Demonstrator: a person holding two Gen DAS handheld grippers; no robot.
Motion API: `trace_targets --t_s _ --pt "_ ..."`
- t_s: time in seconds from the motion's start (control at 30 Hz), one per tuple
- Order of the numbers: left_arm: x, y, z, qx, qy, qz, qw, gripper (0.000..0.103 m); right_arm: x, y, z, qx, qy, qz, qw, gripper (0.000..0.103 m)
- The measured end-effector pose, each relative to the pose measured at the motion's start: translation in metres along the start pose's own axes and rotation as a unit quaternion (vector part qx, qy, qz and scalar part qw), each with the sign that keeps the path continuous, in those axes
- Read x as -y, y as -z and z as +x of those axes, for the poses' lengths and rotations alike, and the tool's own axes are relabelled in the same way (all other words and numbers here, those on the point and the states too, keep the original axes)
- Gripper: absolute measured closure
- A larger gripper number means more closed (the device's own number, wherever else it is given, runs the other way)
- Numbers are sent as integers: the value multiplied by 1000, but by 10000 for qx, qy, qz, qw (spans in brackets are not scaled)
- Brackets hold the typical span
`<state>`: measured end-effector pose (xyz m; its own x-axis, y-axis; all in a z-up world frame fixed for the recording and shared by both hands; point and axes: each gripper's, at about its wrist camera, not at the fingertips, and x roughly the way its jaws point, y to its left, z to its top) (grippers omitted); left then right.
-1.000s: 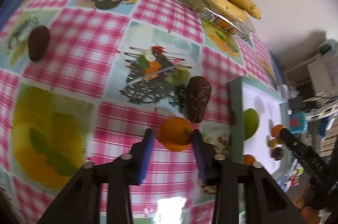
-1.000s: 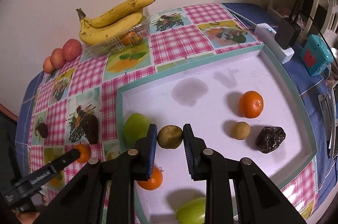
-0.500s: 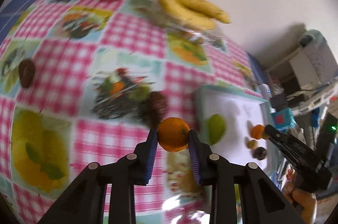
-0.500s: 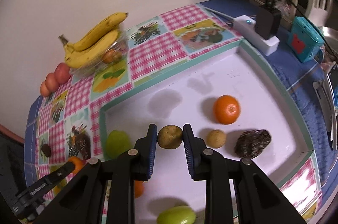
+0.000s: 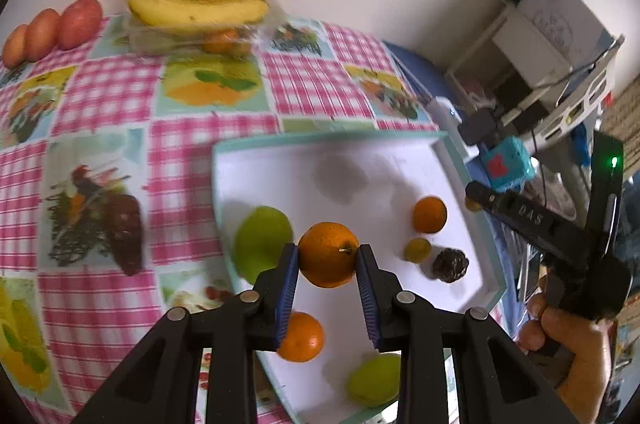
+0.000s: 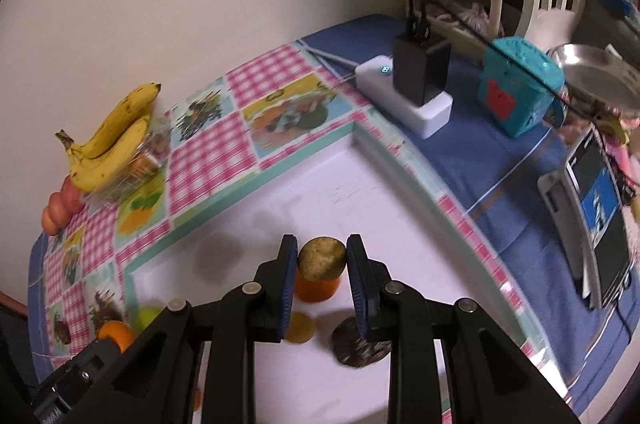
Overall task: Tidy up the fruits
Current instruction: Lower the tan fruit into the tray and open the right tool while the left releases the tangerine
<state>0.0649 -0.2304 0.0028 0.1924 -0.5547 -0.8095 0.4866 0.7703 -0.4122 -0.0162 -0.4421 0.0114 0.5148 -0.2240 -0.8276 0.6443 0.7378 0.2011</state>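
Observation:
My left gripper (image 5: 328, 260) is shut on an orange (image 5: 329, 254), held in the air over the white tray (image 5: 332, 140). In the tray lie a green fruit (image 5: 262, 242), a second orange (image 5: 301, 337), a small orange (image 5: 429, 214), a yellow-brown fruit (image 5: 417, 249), a dark wrinkled fruit (image 5: 450, 265) and another green fruit (image 5: 374, 380). My right gripper (image 6: 322, 259) is shut on a brownish-green round fruit (image 6: 322, 258), above the small orange (image 6: 317, 289) in the tray (image 6: 304, 164). The dark fruit (image 6: 358, 344) lies just below.
Bananas (image 5: 200, 0) lie on a clear box at the back by the wall, with three red-orange fruits (image 5: 48, 28) to their left. A dark fruit (image 5: 127, 232) sits on the checked cloth. A white power strip (image 6: 404, 96) and teal box (image 6: 520, 92) stand beyond the tray.
My left gripper closed on the orange, lifted it off the cloth and carried it right, over the tray. My right gripper carried its fruit toward the tray's far right part.

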Motion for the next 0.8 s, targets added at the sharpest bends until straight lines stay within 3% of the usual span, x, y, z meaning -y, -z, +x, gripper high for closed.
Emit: trace_targets --t_s 0.13,0.33,0.67,0.8 --pt "1 5 16 -194 -95 21 9998 72 9 -2 8 -25 258 30 9997 77" --pt "-3 14 34 -425 -274 -54 9987 72 25 7 34 -393 373 165 9984 77" --pt "-4 12 21 -491 -170 -209 9984 70 29 11 36 -519 326 186 9979 76" --pt "-8 12 6 -417 -152 -251 9987 70 25 6 23 -396 490 63 9980 74"
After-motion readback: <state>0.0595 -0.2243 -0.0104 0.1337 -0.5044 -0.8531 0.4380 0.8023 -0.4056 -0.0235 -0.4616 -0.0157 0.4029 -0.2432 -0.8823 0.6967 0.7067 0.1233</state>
